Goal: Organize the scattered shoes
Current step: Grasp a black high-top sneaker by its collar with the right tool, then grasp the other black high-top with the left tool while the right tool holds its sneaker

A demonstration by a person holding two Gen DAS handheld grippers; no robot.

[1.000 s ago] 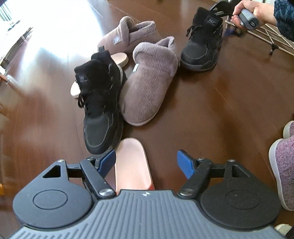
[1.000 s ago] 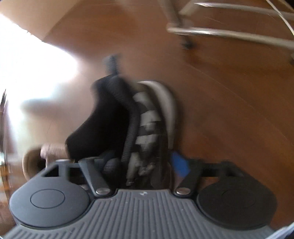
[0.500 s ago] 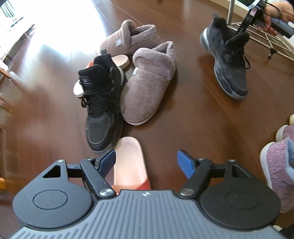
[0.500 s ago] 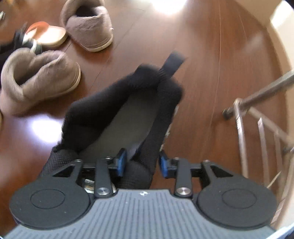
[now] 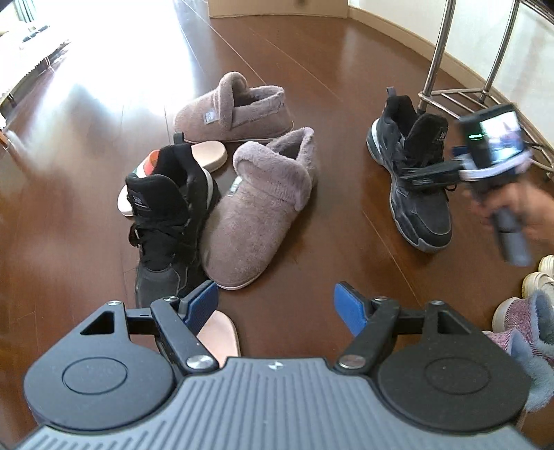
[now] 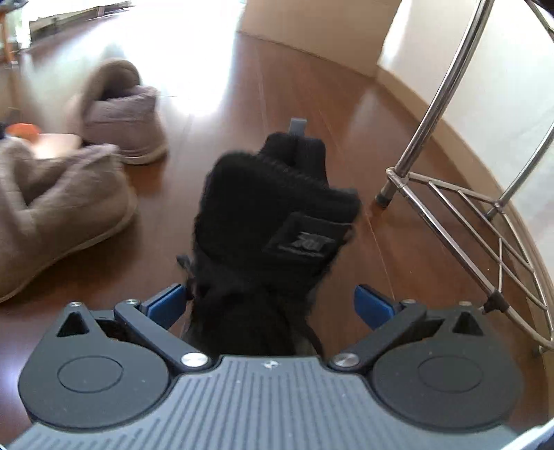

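Note:
A black sneaker (image 5: 415, 180) stands on the wood floor at the right, next to a metal rack. My right gripper (image 6: 270, 306) is open, its jaws spread on either side of this sneaker's tongue (image 6: 277, 214); it also shows in the left wrist view (image 5: 436, 171). My left gripper (image 5: 275, 304) is open and empty, low over the floor. Its mate, a second black sneaker (image 5: 166, 221), lies by two grey plush slippers (image 5: 259, 207) (image 5: 235, 110) and pink slide sandals (image 5: 214, 332) (image 5: 207, 155).
A chrome wire shoe rack (image 6: 467, 207) stands at the right near the wall. Pink and white shoes (image 5: 519, 318) sit at the right edge of the left wrist view. A cardboard box (image 5: 277, 8) stands at the far wall.
The right gripper carried the black sneaker to the floor beside the rack and its jaws opened. The left gripper drew back a little and stayed open.

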